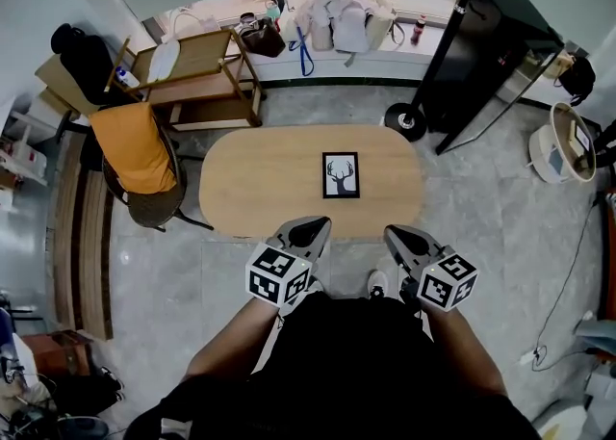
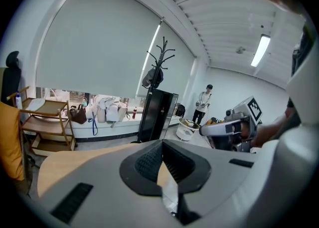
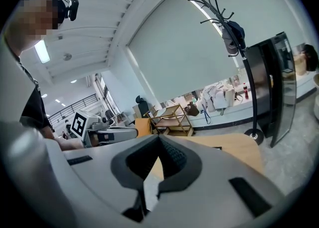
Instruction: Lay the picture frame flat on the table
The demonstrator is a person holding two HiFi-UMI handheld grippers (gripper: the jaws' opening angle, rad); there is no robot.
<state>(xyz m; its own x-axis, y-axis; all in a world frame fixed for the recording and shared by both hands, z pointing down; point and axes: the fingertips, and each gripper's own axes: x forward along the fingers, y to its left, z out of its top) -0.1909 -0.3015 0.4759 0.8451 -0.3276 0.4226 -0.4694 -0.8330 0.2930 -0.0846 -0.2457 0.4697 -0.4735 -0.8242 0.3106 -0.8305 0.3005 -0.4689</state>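
Already flat: the frame [image 1: 340, 175] lies face up on the table [image 1: 250, 188], and both grippers are closed and empty.
Its deer picture shows, a little right of the table's middle and well apart from both grippers. The left gripper [image 1: 313, 228] and right gripper [image 1: 395, 233] sit side by side at the table's near edge, each with jaws together and nothing between them.

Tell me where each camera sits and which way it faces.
Head view: on the person's head, looking steeply down at the table and flat picture frame; torso, forearms, left gripper, right gripper show.
Left gripper view: on the left gripper, facing across the table; right gripper shows at right.
Right gripper view: on the right gripper, facing likewise; left gripper shows at left.
Shared: both gripper views catch the coat rack.
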